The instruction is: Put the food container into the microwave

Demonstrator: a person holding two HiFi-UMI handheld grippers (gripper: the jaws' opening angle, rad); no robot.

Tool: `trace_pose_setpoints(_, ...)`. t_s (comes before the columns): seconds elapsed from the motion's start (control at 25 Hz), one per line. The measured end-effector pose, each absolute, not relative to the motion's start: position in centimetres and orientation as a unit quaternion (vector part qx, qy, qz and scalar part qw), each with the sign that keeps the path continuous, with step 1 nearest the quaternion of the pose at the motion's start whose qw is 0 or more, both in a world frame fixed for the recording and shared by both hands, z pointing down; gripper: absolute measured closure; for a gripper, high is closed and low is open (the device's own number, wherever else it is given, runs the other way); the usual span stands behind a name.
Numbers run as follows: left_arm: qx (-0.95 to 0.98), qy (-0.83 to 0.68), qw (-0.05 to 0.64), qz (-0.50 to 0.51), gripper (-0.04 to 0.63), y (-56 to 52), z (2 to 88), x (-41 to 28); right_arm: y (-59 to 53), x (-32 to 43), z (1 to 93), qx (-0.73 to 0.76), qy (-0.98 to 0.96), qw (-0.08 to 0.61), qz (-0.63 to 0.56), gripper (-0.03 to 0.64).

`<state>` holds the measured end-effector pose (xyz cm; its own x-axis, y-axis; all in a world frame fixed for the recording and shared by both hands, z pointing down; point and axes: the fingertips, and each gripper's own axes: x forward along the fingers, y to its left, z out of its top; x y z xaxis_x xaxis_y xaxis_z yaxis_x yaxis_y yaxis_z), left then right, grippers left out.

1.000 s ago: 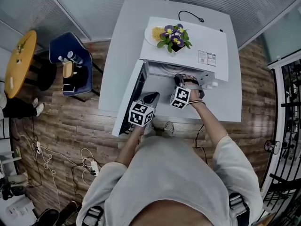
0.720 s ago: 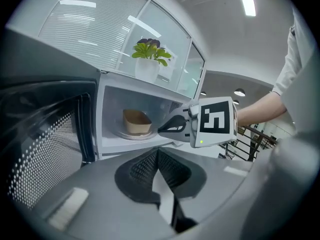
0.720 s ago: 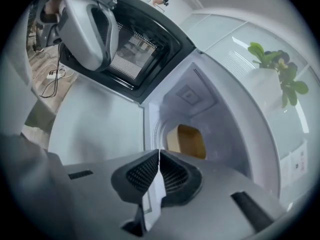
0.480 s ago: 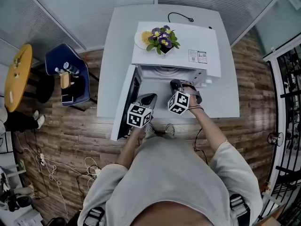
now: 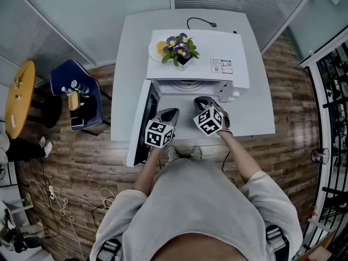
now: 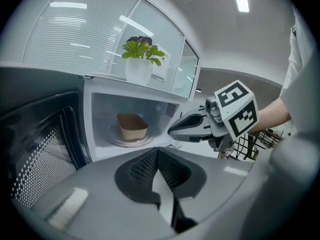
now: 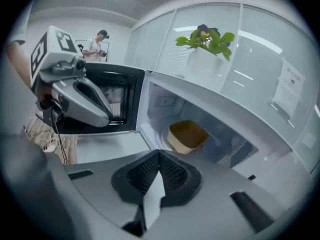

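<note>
The brown food container (image 6: pixel 132 126) sits on the turntable inside the open microwave (image 5: pixel 198 64), and it shows again in the right gripper view (image 7: pixel 187 135). The head view hides it under the microwave's top. My left gripper (image 6: pixel 158 151) is shut and empty, held in front of the opening near the swung-out door (image 5: pixel 142 121). My right gripper (image 7: pixel 159 154) is also shut and empty, just outside the opening on the right. From overhead the left gripper (image 5: pixel 169 113) and the right gripper (image 5: pixel 201 101) hang side by side over the white table (image 5: pixel 250 107).
A potted plant (image 5: pixel 178 49) and a plate (image 5: pixel 155 49) of yellow food stand on top of the microwave. A black cable (image 5: pixel 201 22) runs behind it. A blue chair (image 5: pixel 76 94) and a yellow round table (image 5: pixel 19 97) stand to the left on the wooden floor.
My right gripper has drawn back a little from the microwave's mouth toward me. The left gripper has hardly moved. The head view has shifted slightly.
</note>
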<state>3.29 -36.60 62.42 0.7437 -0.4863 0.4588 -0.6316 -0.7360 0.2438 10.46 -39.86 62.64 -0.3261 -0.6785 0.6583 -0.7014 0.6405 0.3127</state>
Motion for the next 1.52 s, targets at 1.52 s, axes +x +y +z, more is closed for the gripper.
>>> trace_pose_setpoints(1.52,0.919,-0.291,0.185,0.193,0.584,-37.5,62.3,4.5,-33.5,22.6,61.2,0.612,-0.735,0.252,0.151,0.603)
